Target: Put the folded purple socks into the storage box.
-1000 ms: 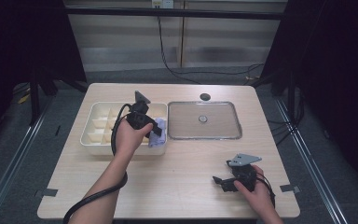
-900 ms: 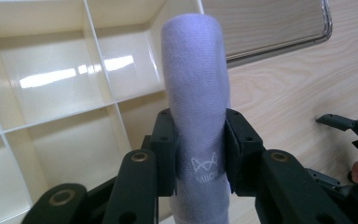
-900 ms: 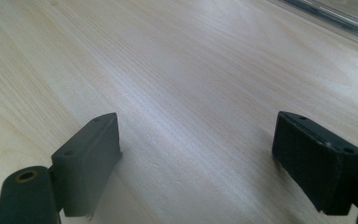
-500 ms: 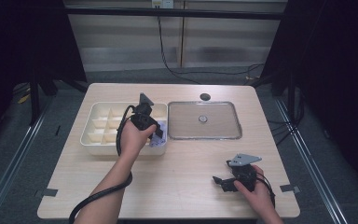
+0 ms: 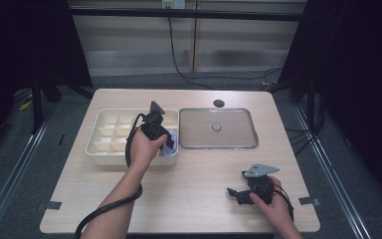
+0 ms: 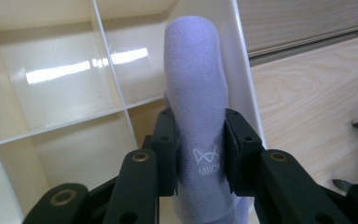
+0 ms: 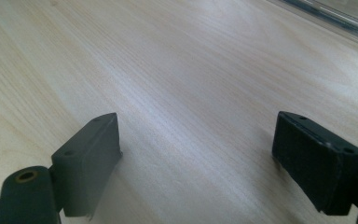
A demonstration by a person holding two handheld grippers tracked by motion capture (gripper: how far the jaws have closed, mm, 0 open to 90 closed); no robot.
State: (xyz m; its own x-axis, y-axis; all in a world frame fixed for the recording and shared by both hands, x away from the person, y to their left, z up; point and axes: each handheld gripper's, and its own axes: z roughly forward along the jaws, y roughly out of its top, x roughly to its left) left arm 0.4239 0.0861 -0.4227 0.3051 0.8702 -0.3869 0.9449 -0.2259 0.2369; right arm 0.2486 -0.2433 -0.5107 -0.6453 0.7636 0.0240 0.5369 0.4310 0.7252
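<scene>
My left gripper [image 6: 199, 151] is shut on a rolled pale lilac cloth [image 6: 196, 93] with a small white logo, held over the right-hand front compartment of a cream divided tray [image 6: 60, 70]. From above, the left gripper [image 5: 165, 144] sits at the tray's [image 5: 104, 149] right front corner with the lilac cloth [image 5: 168, 149] just beneath it. My right gripper [image 5: 233, 192] rests low on the wooden table near the front right, and in its own view the right gripper [image 7: 196, 158] stands open, nothing but bare wood between its pads.
A clear flat lid with a centre knob [image 5: 217, 128] lies right of the tray. A small dark round hole [image 5: 219, 103] is set in the table behind it. A cable trails from my left forearm off the front edge.
My left hand has shifted slightly toward the tray's right front corner with the cloth still held. The right hand has kept still.
</scene>
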